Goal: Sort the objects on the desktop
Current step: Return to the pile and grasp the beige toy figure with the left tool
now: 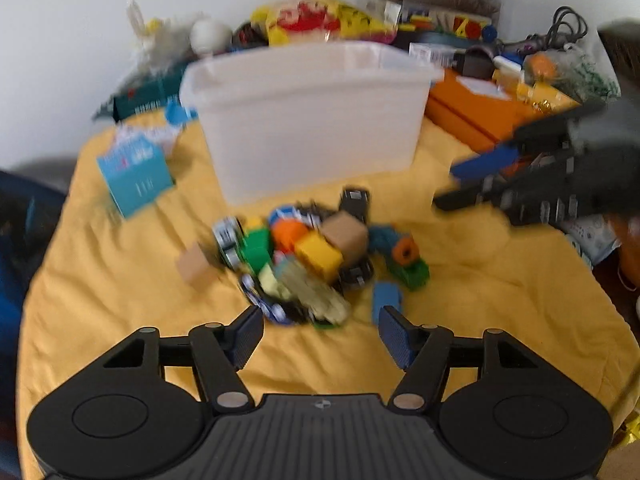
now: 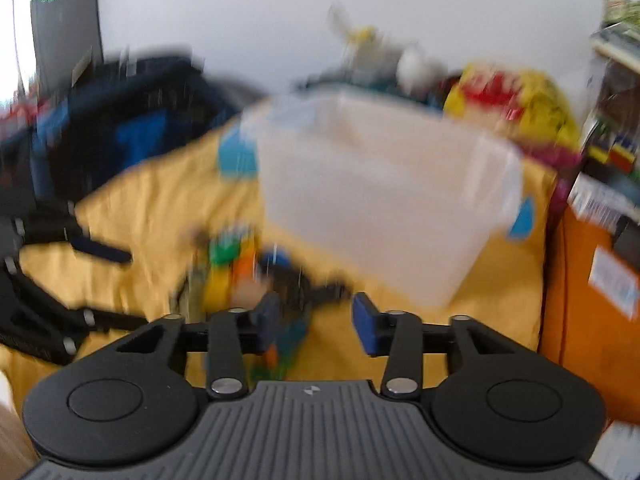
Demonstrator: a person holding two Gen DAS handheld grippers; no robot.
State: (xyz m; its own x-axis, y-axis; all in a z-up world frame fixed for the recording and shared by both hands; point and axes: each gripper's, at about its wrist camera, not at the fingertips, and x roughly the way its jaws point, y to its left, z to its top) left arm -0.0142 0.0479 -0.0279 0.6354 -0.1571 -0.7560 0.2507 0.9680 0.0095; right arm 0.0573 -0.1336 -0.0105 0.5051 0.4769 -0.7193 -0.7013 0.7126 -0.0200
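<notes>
A heap of small toys (image 1: 304,256), made of coloured bricks, wooden cubes and toy cars, lies on the yellow cloth (image 1: 120,340) in front of a translucent white bin (image 1: 308,120). My left gripper (image 1: 322,334) hovers just short of the heap, jaws wide open with nothing between them. In the right wrist view the same heap (image 2: 240,268) is badly blurred, to the left of the bin (image 2: 380,200). My right gripper (image 2: 316,322) stands partly open over the heap's near edge. Its pads press on nothing. It also shows at the right of the left view as the right gripper (image 1: 480,176).
A light blue box (image 1: 136,176) stands left of the bin. Orange boxes (image 1: 472,112) lie to its right. A yellow bag (image 1: 320,20) and clutter line the wall behind. A lone wooden cube (image 1: 196,266) and a blue brick (image 1: 386,300) lie beside the heap.
</notes>
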